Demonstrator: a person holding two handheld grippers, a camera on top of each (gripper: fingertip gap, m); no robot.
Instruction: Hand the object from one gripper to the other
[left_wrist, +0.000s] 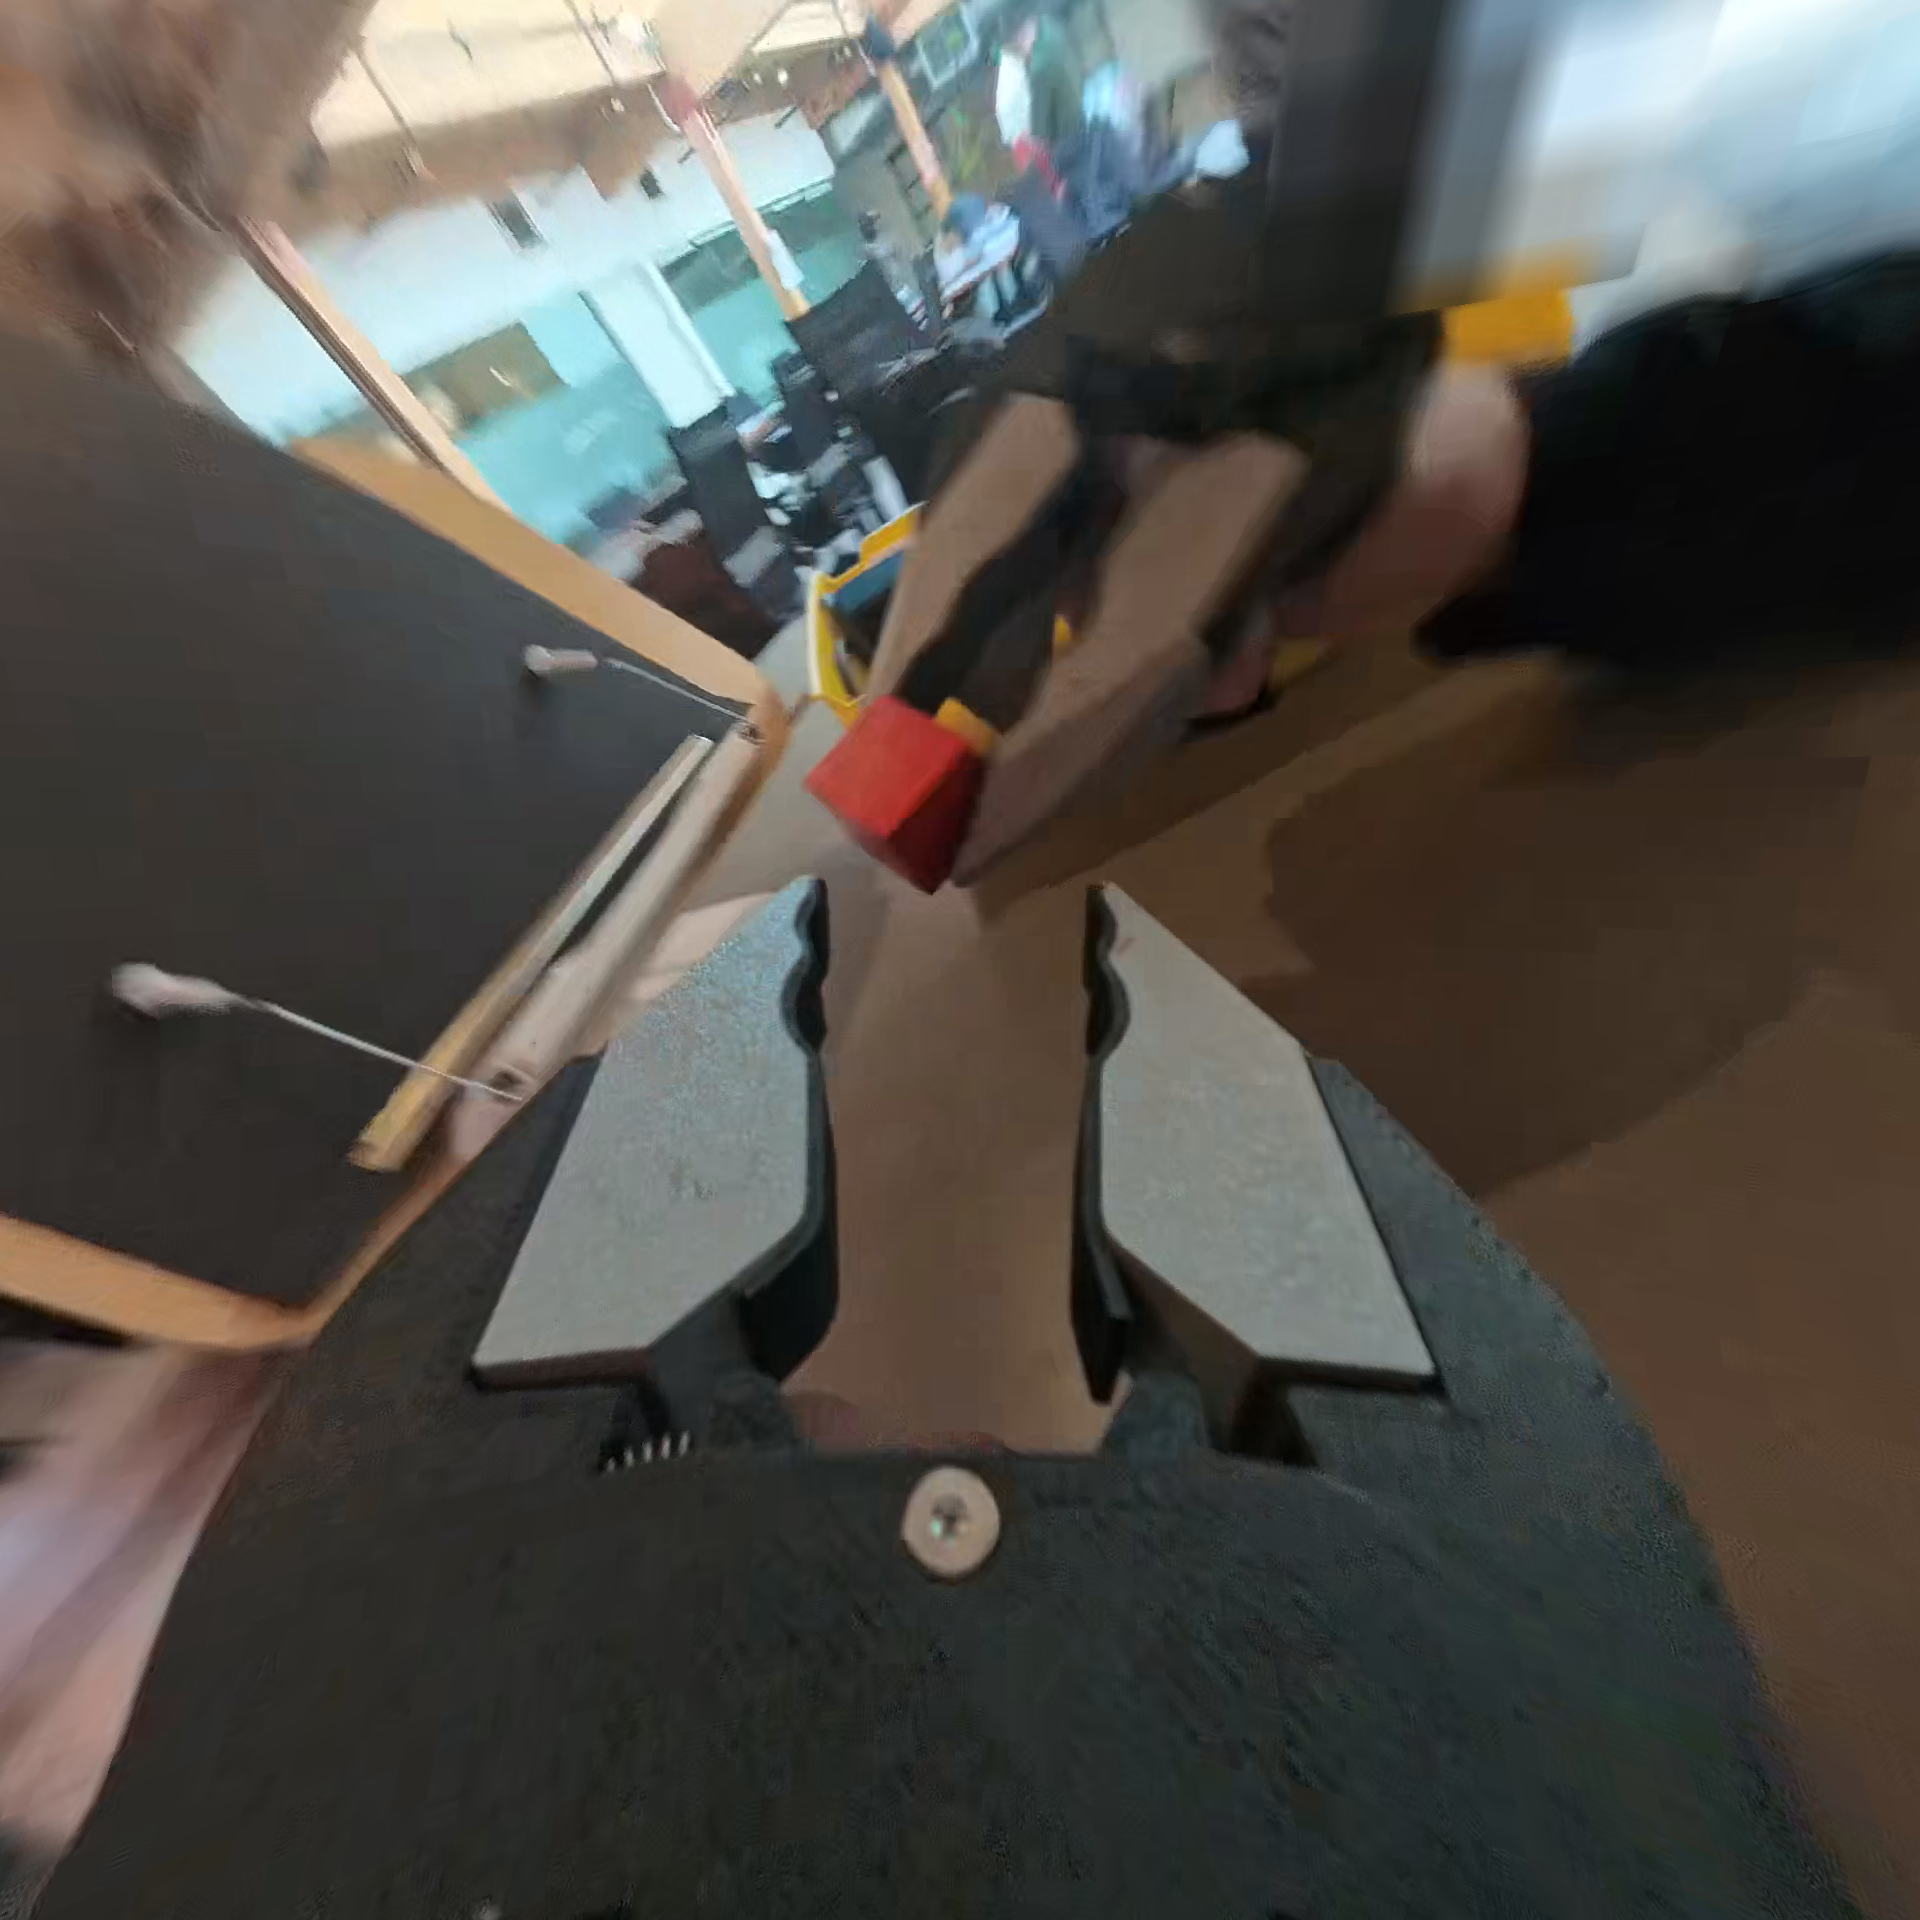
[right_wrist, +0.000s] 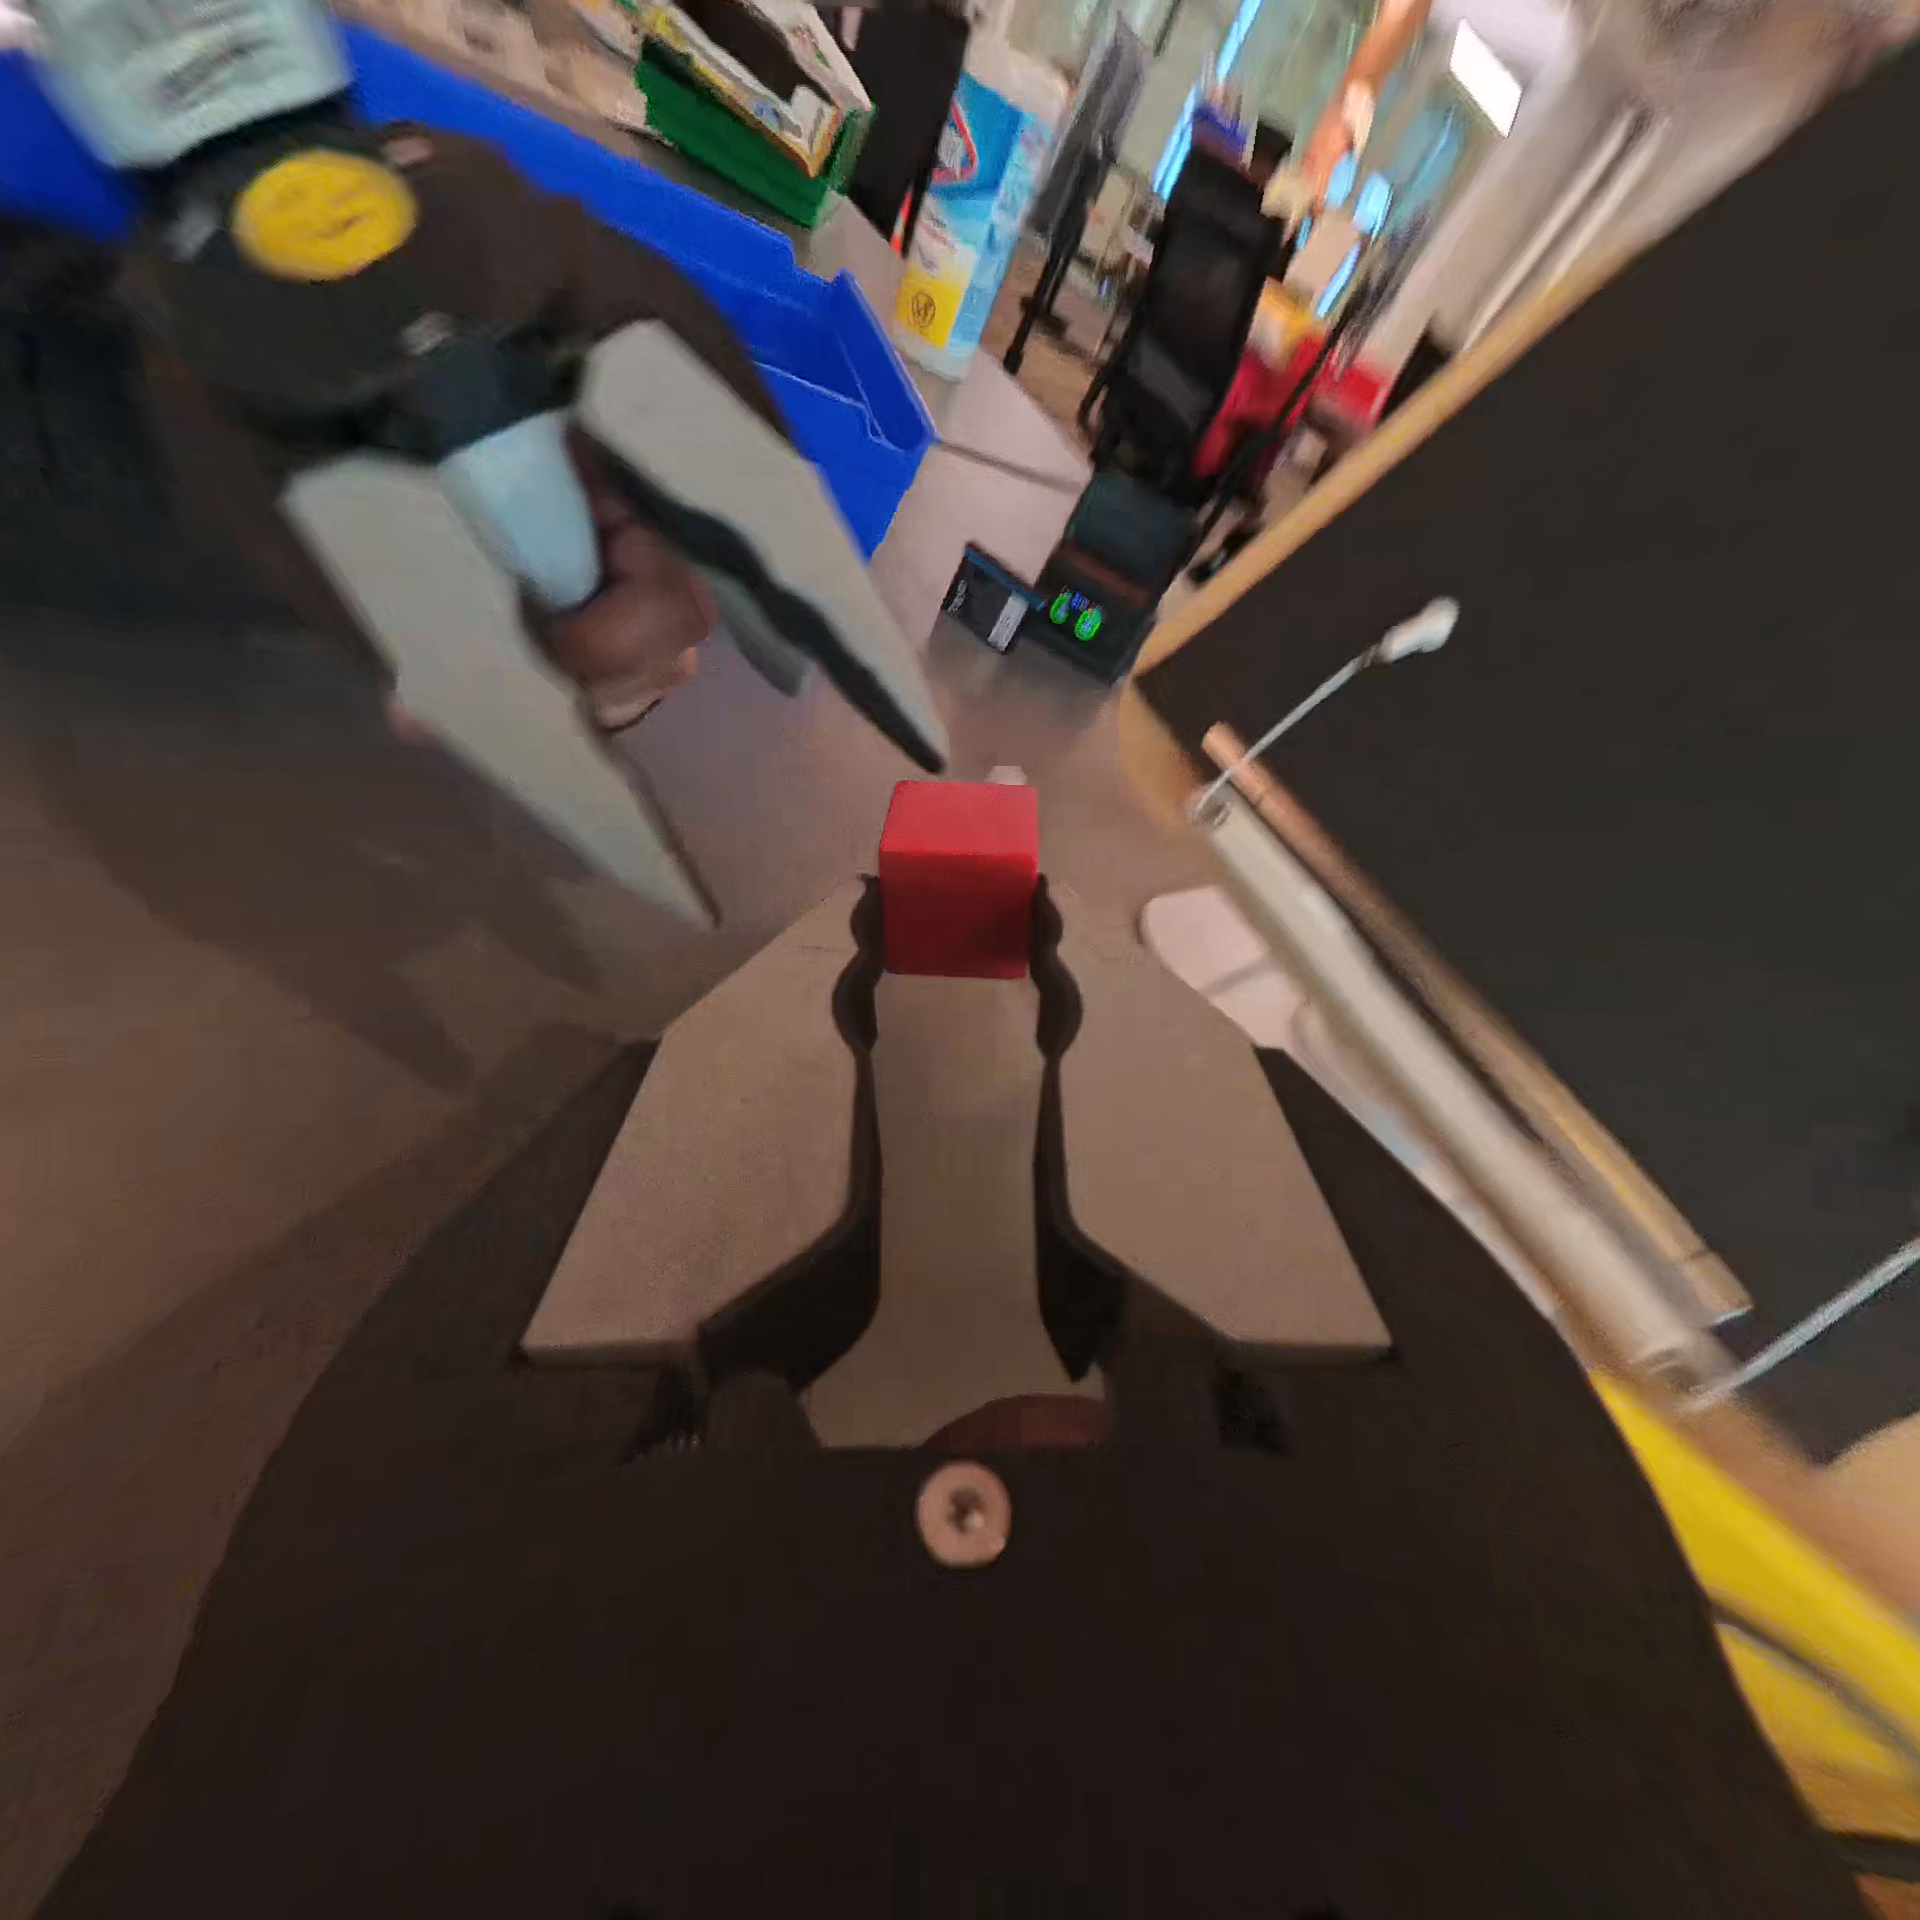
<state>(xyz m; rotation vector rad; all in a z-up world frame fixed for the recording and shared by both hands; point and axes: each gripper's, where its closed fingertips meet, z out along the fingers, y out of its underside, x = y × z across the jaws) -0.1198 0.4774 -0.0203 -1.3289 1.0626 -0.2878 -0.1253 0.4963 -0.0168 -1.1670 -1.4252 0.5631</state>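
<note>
A red cube (right_wrist: 958, 883) is held between the fingertips of my right gripper (right_wrist: 956, 899), which is shut on it above the brown table. In the left wrist view the cube (left_wrist: 899, 790) shows just beyond my left gripper (left_wrist: 956, 914), which is open and empty, with a small gap between its tips and the cube. The right gripper (left_wrist: 930, 800) comes in from the upper right there, and a small yellow piece (left_wrist: 961, 722) shows behind the cube. In the right wrist view the left gripper (right_wrist: 821, 842) is at the upper left, open, with its tips close to the cube.
A black panel with a wooden frame and a metal rod (left_wrist: 208, 779) stands to the left of the left gripper and shows at the right in the right wrist view (right_wrist: 1610, 623). Blue bins (right_wrist: 810, 343) stand behind. A yellow object (right_wrist: 1766, 1579) lies at lower right.
</note>
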